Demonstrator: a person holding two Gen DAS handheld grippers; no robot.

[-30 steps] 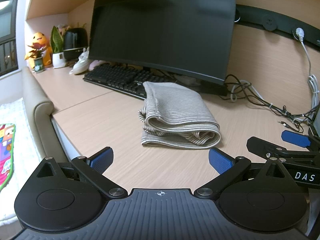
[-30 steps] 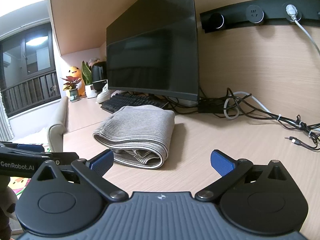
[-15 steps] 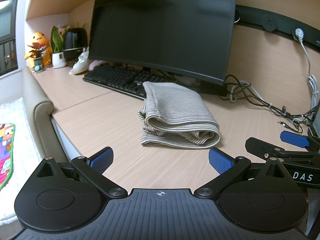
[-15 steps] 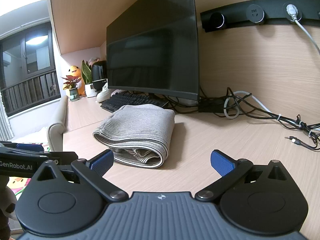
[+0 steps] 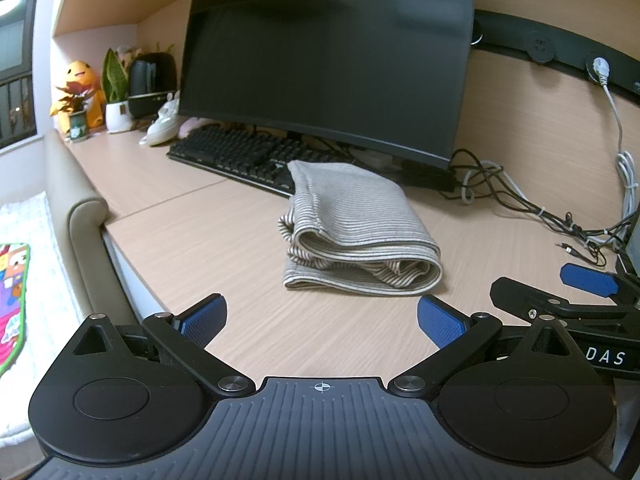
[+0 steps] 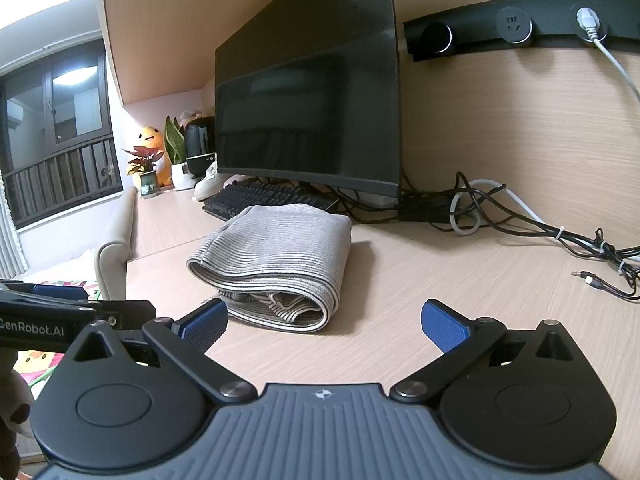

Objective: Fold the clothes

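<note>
A grey striped garment [image 5: 356, 232] lies folded into a compact bundle on the wooden desk [image 5: 208, 248], in front of the monitor. It also shows in the right wrist view [image 6: 276, 264]. My left gripper [image 5: 320, 318] is open and empty, a short way back from the bundle's near edge. My right gripper [image 6: 324, 324] is open and empty, just in front of the bundle's rolled end. The right gripper also shows at the right edge of the left wrist view [image 5: 568, 292], and the left gripper at the left edge of the right wrist view [image 6: 60, 304].
A black monitor [image 5: 328, 60] and keyboard [image 5: 240, 156] stand behind the garment. Tangled cables [image 5: 540, 208] lie at the back right. Plants, a plush toy [image 5: 78, 92] and a dark appliance stand at the far left. A padded chair edge [image 5: 80, 216] borders the desk's left side.
Both grippers have drifted very slightly; the right gripper sits a little lower in the left wrist view. The garment has not moved.
</note>
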